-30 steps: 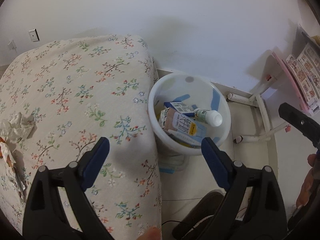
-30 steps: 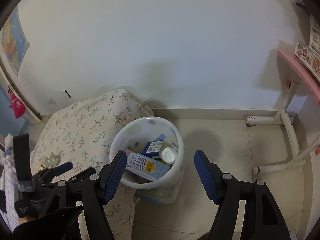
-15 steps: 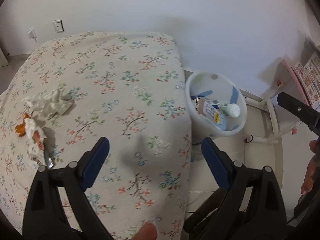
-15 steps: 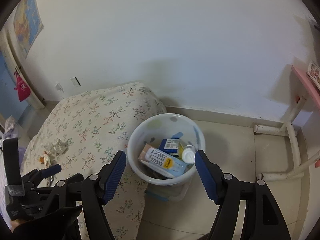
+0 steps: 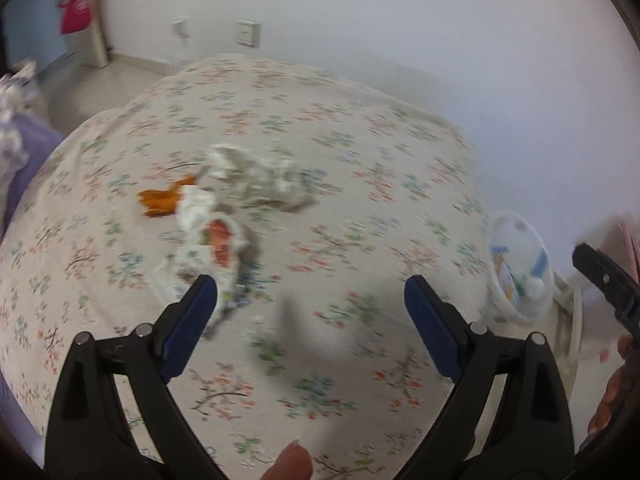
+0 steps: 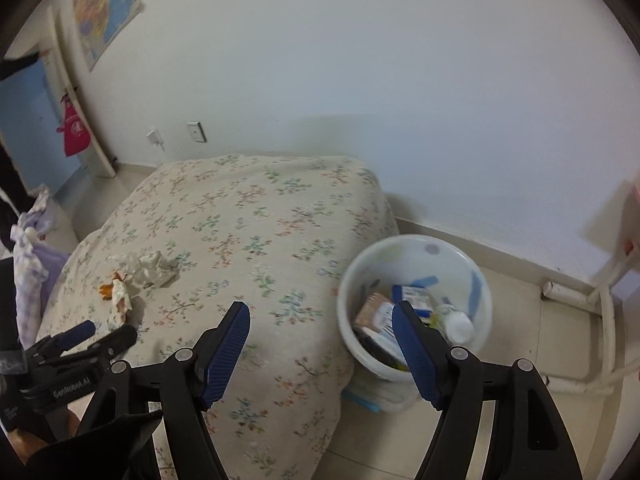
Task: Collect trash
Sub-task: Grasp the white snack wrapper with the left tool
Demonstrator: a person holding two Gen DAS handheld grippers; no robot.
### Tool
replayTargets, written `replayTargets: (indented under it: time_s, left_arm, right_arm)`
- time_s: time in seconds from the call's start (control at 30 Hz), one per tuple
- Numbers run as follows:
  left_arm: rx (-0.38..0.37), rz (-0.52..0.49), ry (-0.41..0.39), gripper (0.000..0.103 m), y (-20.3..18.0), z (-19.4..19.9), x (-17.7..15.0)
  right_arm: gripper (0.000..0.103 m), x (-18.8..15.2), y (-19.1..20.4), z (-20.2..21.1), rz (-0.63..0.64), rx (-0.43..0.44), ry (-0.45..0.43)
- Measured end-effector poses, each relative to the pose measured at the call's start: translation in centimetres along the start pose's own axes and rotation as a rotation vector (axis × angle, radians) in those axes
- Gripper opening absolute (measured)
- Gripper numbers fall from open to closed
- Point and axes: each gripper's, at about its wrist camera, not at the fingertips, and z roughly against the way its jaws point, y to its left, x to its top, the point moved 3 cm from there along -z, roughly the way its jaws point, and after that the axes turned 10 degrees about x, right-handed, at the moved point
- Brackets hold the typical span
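Observation:
Crumpled white tissues (image 5: 256,176) and an orange scrap (image 5: 160,200) lie on the floral bed (image 5: 360,152), with a crumpled wrapper (image 5: 208,240) beside them. My left gripper (image 5: 310,308) is open and empty just above the bed, near the wrapper. The same trash (image 6: 140,268) shows in the right wrist view, left on the bed. My right gripper (image 6: 320,332) is open and empty above the bed's corner. The white bin (image 6: 416,248) stands on the floor right of the bed, holding cartons and a bottle.
A pink table's white legs (image 6: 600,304) stand right of the bin. A purple cloth (image 6: 28,248) lies left of the bed. Wall sockets (image 6: 196,132) are behind the bed. The bin also shows in the left wrist view (image 5: 516,232).
My left gripper has swung left from the bin toward the trash on the bed. My right gripper has also turned left, so the bed fills more of its view.

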Motion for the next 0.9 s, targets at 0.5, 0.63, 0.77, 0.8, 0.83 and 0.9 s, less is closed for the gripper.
replayTargets:
  time_s: [0.5,0.63,0.77,0.8,0.83,0.9]
  left_arm:
    - [0.156,0.332,0.076,0.093,7.2,-8.7,-1.9]
    - [0.230,0.329,0.009,0.073,6.9,-8.8,-2.1]
    - [0.297,0.334,-0.045,0.041,6.9,-8.4,-2.6]
    - [0.305,0.347,-0.054,0.035,7.2,-8.2,-2.8]
    - [0.302,0.365,-0.058,0.028,7.6,-8.1,-2.9]
    - [0.300,0.388,-0.059,0.017,8.3,-7.9,-3.1]
  right_arm:
    - [0.075,2.3,10.3,-10.3,0.280,0.194,0.099]
    - [0.075,1.6,11.3,-12.9,0.332,0.225,0.141]
    - [0.075,1.1,13.0,-15.2,0.380,0.273,0.176]
    - [0.075,1.0,13.3,-15.4,0.391,0.283,0.179]
    - [0.075,0.9,13.9,-15.9,0.403,0.301,0.181]
    - [0.075,0.8,14.7,-16.6,0.410,0.325,0.181]
